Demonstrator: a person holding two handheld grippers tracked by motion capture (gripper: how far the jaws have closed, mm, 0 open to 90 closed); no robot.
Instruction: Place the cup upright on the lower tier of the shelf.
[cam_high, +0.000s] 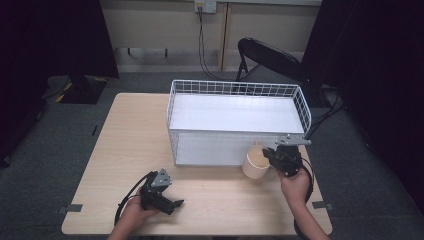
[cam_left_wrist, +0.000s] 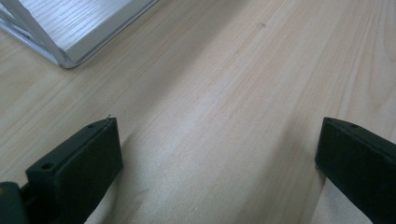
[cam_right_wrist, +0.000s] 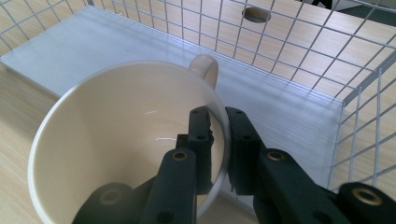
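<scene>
Right gripper (cam_high: 274, 156) fingers (cam_right_wrist: 201, 135) clamp the rim of the cream mug (cam_high: 255, 165), held tilted just in front of the white wire basket (cam_high: 235, 90), while left gripper (cam_high: 172, 204) rests low over the worktop (cam_high: 120, 145), fingers (cam_left_wrist: 79, 158) wide apart.

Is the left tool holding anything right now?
No, the left tool stands open over the bare table, nothing between its jaws.
</scene>
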